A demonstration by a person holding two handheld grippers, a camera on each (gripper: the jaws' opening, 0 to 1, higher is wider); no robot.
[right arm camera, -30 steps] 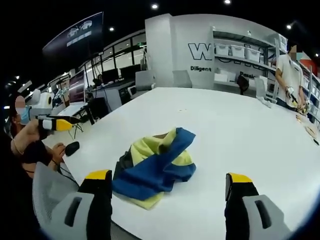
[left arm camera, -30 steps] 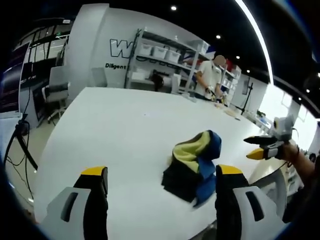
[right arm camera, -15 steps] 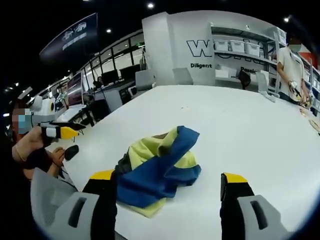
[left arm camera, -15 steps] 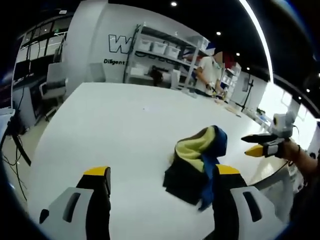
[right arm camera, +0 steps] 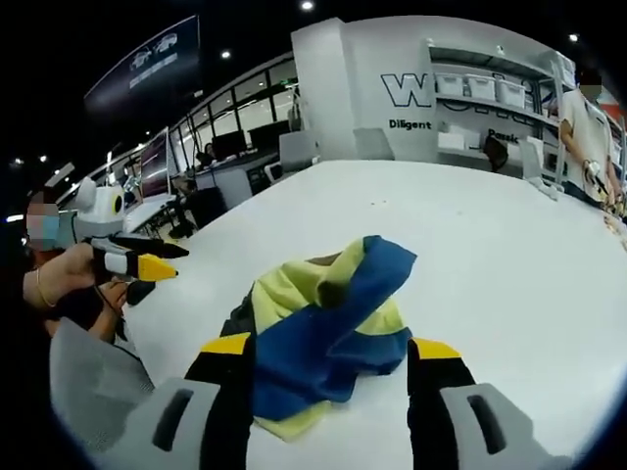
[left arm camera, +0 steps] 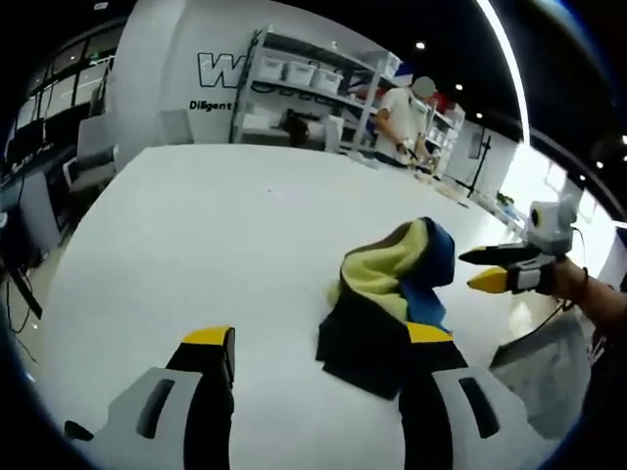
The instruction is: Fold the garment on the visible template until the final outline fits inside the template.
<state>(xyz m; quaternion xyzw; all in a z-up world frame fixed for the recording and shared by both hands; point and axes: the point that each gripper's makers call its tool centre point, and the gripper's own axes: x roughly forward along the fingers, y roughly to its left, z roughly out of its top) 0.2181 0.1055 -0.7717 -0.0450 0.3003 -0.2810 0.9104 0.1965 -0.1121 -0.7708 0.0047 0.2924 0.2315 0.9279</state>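
Garment (right arm camera: 323, 328): lay crumpled in a heap of blue, yellow and black on the white table (right arm camera: 509, 255), near its front edge; it also appeared in the left gripper view (left arm camera: 387, 304).
Template: no outline could be made out on the table around the heap.
Left gripper (left arm camera: 318, 338): jaws stood apart and empty; the right-hand jaw overlapped the heap's near edge in its own view, though contact could not be judged. It also appeared, held in a hand, at the left of the right gripper view (right arm camera: 137, 259).
Right gripper (right arm camera: 328, 345): jaws stood apart with the heap between them; no cloth was clamped.
Change over the last second: both cameras had drawn closer to the heap, which loomed larger and sat more squarely between the right jaws.
Meaning for the task: folding had not begun; the approach suggested a first grasp to spread the cloth flat.
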